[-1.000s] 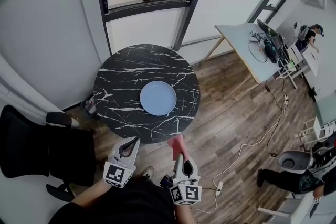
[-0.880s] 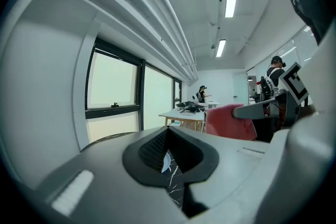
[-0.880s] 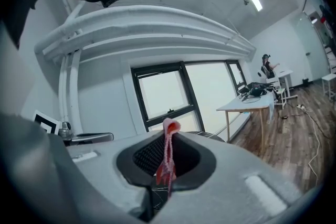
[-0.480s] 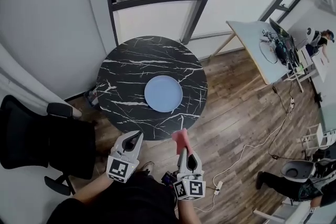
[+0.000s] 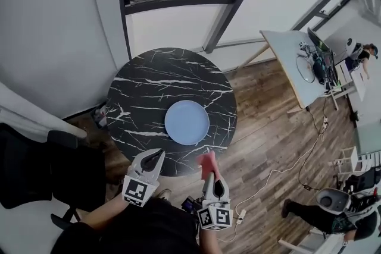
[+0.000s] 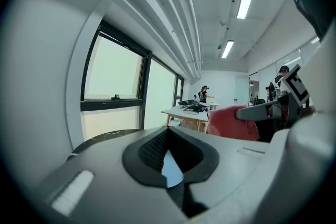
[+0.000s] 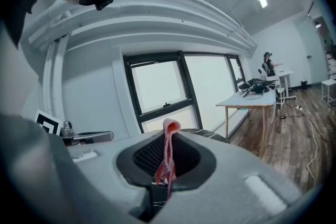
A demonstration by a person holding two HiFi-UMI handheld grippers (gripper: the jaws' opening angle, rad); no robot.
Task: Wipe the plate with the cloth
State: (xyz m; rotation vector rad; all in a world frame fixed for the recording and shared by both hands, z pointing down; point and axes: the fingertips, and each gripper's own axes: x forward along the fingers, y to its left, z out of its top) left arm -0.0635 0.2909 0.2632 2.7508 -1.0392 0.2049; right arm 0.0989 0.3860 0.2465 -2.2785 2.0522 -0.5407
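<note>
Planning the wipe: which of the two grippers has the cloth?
The right gripper, its jaws pinched on the red cloth; the left gripper is shut with nothing in it.

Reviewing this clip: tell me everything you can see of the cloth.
The cloth is small, pinkish red and soft-looking. It is folded and pinched between the closed jaws of the right gripper, with a looped fold standing up past their tips. It is held in the air by the round table's near edge, apart from the blue plate; only the gripper touches it.
</note>
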